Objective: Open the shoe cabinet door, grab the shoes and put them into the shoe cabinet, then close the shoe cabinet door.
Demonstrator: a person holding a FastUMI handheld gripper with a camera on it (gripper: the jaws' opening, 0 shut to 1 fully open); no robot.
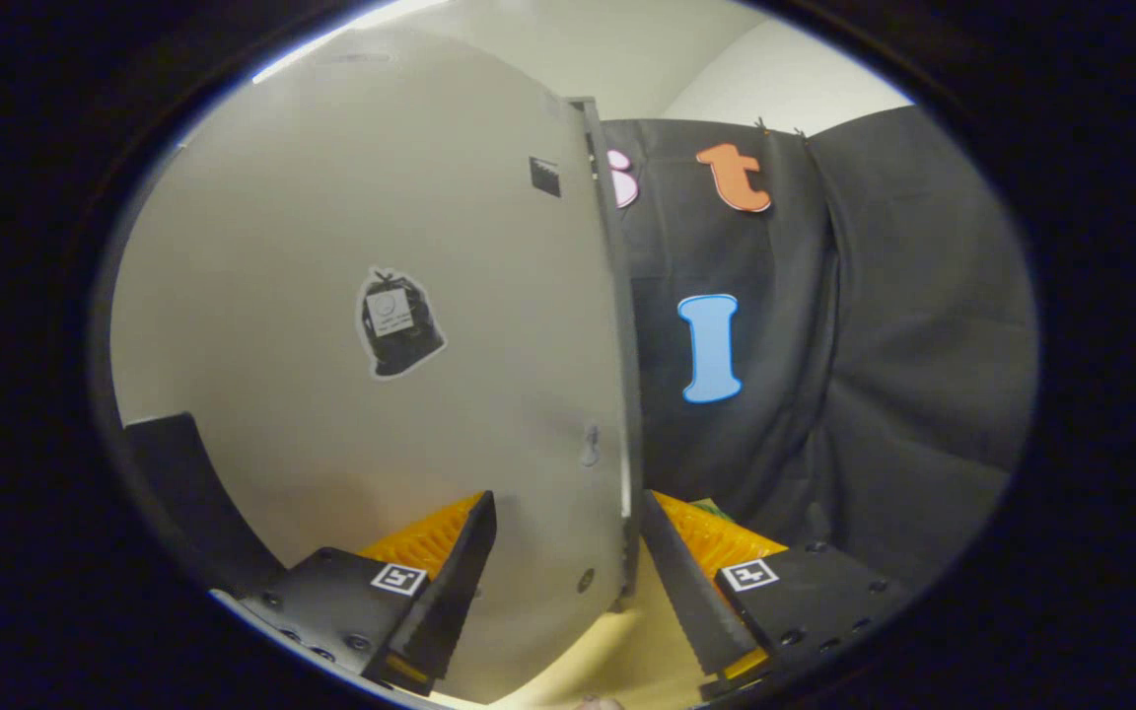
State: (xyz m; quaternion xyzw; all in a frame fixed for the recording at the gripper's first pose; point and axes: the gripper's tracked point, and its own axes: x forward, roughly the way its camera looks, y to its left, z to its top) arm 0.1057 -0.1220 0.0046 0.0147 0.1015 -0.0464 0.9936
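Door edge between spread fingers of the hand-held gripper (563, 582).

Fingers stand apart, one on each side of the free edge of the shoe cabinet door (381, 296); whether either touches it I cannot tell. The pale door swings wide to the left, carrying a dark sticker (398, 323) near its middle and a small dark square (545, 177) higher up. Right of the edge hangs the black cloth wall (874, 345). A light floor (627, 651) shows below.
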